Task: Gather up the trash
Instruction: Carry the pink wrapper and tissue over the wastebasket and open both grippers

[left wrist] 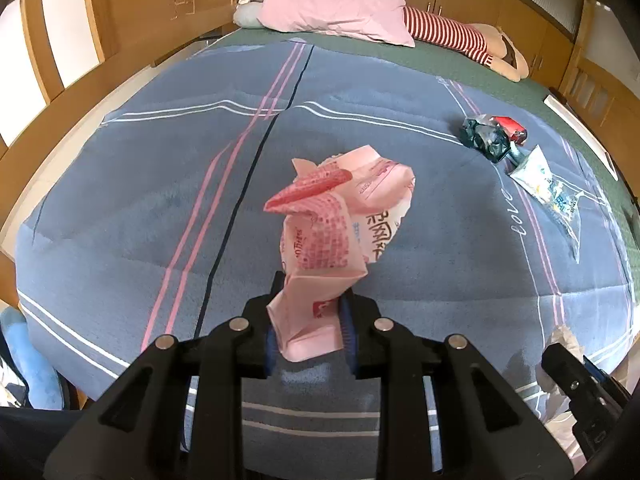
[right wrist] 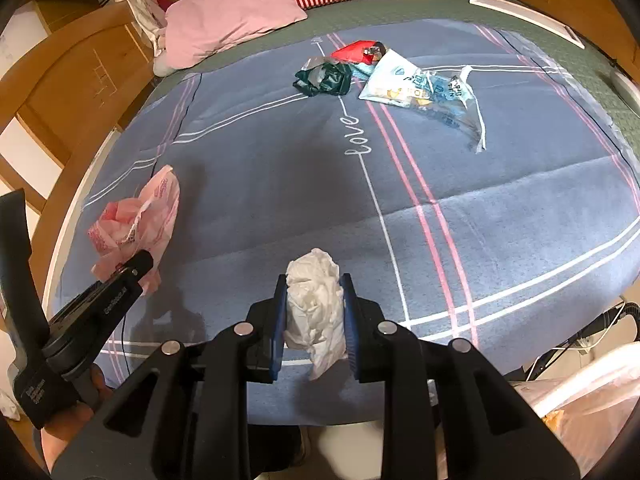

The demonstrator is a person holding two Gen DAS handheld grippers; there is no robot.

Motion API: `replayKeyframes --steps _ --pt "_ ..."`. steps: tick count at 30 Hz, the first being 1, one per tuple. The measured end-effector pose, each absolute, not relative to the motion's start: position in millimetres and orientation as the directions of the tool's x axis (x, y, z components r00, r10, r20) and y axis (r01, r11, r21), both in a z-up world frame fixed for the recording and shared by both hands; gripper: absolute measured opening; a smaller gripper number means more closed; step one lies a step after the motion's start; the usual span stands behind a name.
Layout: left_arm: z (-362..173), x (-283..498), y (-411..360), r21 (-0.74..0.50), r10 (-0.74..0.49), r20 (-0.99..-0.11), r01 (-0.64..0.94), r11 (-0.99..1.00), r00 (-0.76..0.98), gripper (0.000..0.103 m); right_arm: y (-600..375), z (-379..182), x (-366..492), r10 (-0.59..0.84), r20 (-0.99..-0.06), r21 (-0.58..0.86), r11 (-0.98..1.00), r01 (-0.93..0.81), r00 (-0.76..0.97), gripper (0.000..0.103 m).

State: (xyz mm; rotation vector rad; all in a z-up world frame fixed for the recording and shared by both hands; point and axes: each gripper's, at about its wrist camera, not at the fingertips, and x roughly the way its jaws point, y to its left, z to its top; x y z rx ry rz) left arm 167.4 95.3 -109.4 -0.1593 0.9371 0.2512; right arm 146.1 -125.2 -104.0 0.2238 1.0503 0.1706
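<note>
The crumpled pink wrapper (left wrist: 332,240) is pinched in my left gripper (left wrist: 308,340), lifted clear of the blue blanket (left wrist: 120,220) on the bed. My right gripper (right wrist: 314,320) is clamped on a wad of white tissue (right wrist: 316,304). I judge both pickups done; next comes carrying them to a bin. The dark green wrapper (right wrist: 324,78), red packet (right wrist: 354,50) and clear snack bag (right wrist: 420,88) lie uncollected, well apart from me.

Black plastic claw (right wrist: 312,312) frames, silver round screws, blue ribbed pads (right wrist: 352,328), white lettering.
</note>
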Motion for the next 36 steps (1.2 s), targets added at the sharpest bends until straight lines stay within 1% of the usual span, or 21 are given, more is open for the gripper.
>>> replayKeyframes --steps 7,13,16,18,20,22,27,29,31,32,33,34,35,36 --pt "-106 165 95 -0.021 0.151 -0.802 -0.281 0.960 0.577 0.026 -122 -108 145 0.252 -0.842 0.268 0.963 -0.035 0.477 0.026" --pt "-103 161 99 -0.044 0.137 -0.793 -0.280 0.959 0.594 0.026 -126 -92 141 0.263 -0.812 0.284 0.958 -0.042 0.521 0.026" --pt "-102 157 100 -0.107 0.064 -0.787 -0.239 0.965 0.613 0.026 -125 -80 135 0.265 -0.805 0.263 0.961 -0.081 0.532 0.026" --pt "-101 153 100 -0.194 -0.038 -0.781 -0.184 0.964 0.623 0.026 -128 -71 129 0.273 -0.797 0.256 0.961 -0.107 0.539 0.026" --pt "-100 149 102 -0.260 -0.111 -0.767 -0.148 0.954 0.632 0.026 -140 -59 119 0.279 -0.787 0.256 0.959 -0.119 0.551 0.026" --pt "-98 145 101 -0.298 -0.161 -0.753 -0.113 0.948 0.638 0.026 -156 -46 106 0.256 -0.782 0.230 0.966 -0.118 0.569 0.026" --pt "-91 131 93 -0.350 -0.262 -0.716 -0.009 0.937 0.647 0.026 -204 -39 65 0.170 -0.816 0.159 0.985 -0.069 0.552 0.026" --pt "-87 123 86 -0.370 -0.309 -0.696 0.045 0.928 0.648 0.026 -220 -46 51 0.143 -0.837 0.146 0.989 -0.037 0.528 0.026" --pt "-82 113 77 -0.364 -0.335 -0.681 0.096 0.926 0.651 0.026 -238 -61 38 0.124 -0.875 0.139 0.990 -0.003 0.469 0.026" --pt "-80 106 71 -0.362 -0.352 -0.672 0.125 0.924 0.651 0.026 -243 -69 34 0.118 -0.892 0.135 0.991 0.008 0.436 0.031" --pt "-78 101 67 -0.365 -0.368 -0.664 0.148 0.919 0.650 0.026 -248 -77 31 0.111 -0.911 0.129 0.991 0.020 0.398 0.044" --pt "-78 94 60 -0.378 -0.400 -0.655 0.181 0.908 0.641 0.026 -254 -86 28 0.106 -0.927 0.128 0.991 0.038 0.359 0.053" --pt "-79 89 54 -0.387 -0.422 -0.651 0.202 0.900 0.631 0.026 -259 -91 25 0.105 -0.932 0.134 0.989 0.060 0.346 0.065" --pt "-80 84 47 -0.395 -0.444 -0.648 0.225 0.890 0.619 0.026 -267 -91 23 0.110 -0.927 0.154 0.983 0.096 0.357 0.067"
